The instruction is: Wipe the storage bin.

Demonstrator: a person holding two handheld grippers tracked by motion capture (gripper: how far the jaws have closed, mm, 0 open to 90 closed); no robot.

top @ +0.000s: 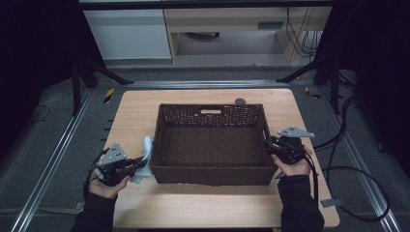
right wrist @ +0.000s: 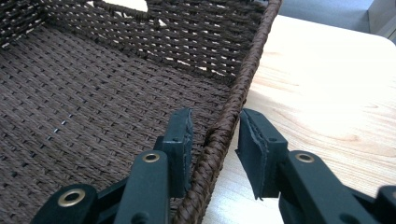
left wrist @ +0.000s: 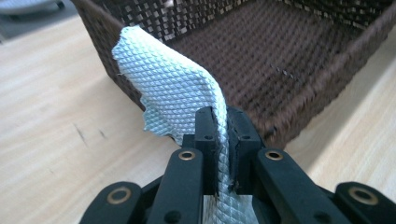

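Observation:
A dark brown wicker basket [top: 212, 175] stands in the middle of the wooden table [top: 203, 208] with nothing in it. My left gripper [top: 142, 162] is just off the basket's front left corner, shut on a pale blue-green textured cloth [top: 146, 147]. In the left gripper view the cloth [left wrist: 173, 84] rises from between the jaws [left wrist: 223, 126] and droops toward the basket's corner [left wrist: 327, 81]. My right gripper [top: 267, 144] straddles the basket's right rim [right wrist: 252, 60]. One jaw is inside the wall and one outside [right wrist: 215, 126], and a gap separates the outer pad [right wrist: 254, 149] from the rim.
A small grey round object [top: 240, 101] lies on the table behind the basket. Cables [top: 358, 169] trail over the floor at the right. Metal rails [top: 53, 159] run along both sides of the table. Bare table shows in front of the basket and at its right.

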